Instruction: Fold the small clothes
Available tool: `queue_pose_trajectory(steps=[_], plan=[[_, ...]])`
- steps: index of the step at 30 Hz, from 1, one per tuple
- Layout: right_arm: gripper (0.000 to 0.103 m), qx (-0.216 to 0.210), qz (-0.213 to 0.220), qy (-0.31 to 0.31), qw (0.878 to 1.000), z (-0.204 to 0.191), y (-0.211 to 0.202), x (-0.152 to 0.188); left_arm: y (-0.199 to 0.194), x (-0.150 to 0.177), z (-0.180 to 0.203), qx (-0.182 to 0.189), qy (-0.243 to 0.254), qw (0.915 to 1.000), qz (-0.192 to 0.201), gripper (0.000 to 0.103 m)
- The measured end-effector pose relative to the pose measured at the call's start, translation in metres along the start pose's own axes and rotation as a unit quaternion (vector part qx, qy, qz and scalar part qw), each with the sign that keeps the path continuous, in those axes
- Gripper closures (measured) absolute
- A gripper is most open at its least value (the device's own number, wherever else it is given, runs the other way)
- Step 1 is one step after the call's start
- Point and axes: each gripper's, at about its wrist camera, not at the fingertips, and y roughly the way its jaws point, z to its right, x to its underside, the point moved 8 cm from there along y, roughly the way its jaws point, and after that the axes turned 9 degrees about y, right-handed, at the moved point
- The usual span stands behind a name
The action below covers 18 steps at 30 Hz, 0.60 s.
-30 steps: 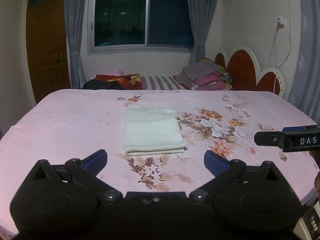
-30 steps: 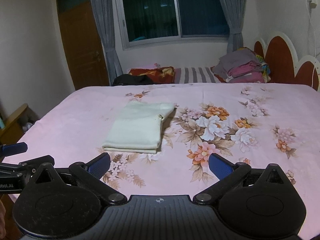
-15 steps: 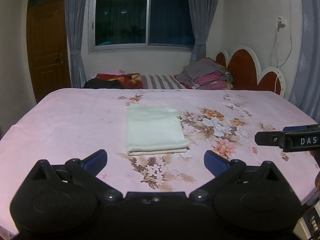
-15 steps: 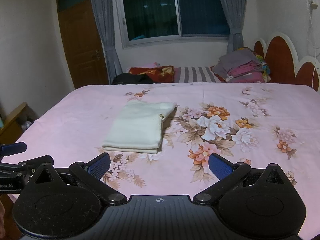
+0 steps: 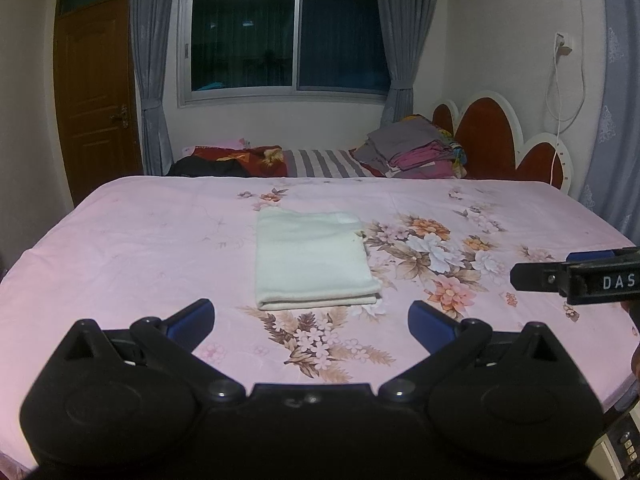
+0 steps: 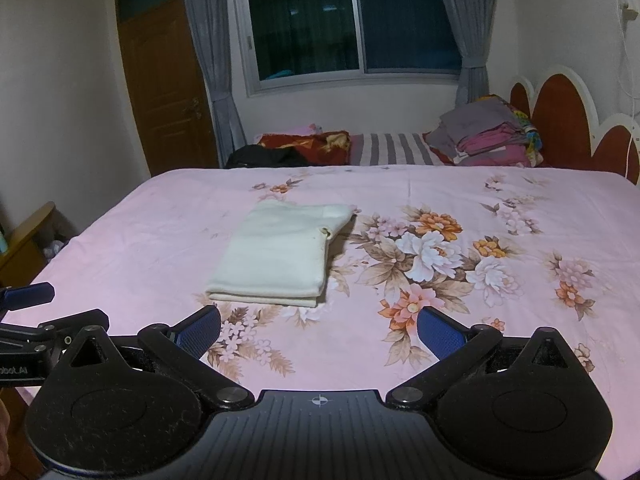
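Brown wooden panelled door (image 5: 96, 96), far left wall, shut, with a glazed strip above it.

Grey fabric curtains (image 5: 150, 68), tied back on either side of a dark sliding window (image 5: 286, 36) with a pale frame.

Left gripper (image 5: 311, 322), black body with blue-padded fingers (image 5: 191, 319), held low over the near edge of the bed; jaws spread wide, nothing between them.

Pink floral-print bedsheet (image 5: 132, 248), covering the whole bed, with a cluster of white and orange flowers printed right of centre.

Cream folded cloth (image 5: 310, 258), a neat soft rectangle lying flat on the sheet around the middle of the bed, left of the flower cluster, folded edge toward the grippers. It lies beyond both grippers' fingertips and apart from them.

Right gripper (image 6: 320, 326), same black and blue build, held level to the right of the left one over the near edge; jaws likewise spread wide and empty.

Pile of folded grey, pink and multicoloured clothes (image 5: 416, 148), at the far right end of a striped grey and white bedding strip (image 5: 322, 163) beyond the bed.

Red scalloped headboard with white trim (image 5: 486, 140), far right, with a white cable (image 5: 556, 92) hanging from a wall socket above it.
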Motion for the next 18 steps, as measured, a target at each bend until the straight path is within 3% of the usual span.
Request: queue_pose_trajectory(steps=[18], plan=[[0.000, -0.002, -0.002, -0.004, 1.000, 0.0079, -0.0021, 0.0005, 0.0015, 0.0003, 0.0065, -0.001, 0.006, 1.0000, 0.002, 0.000]])
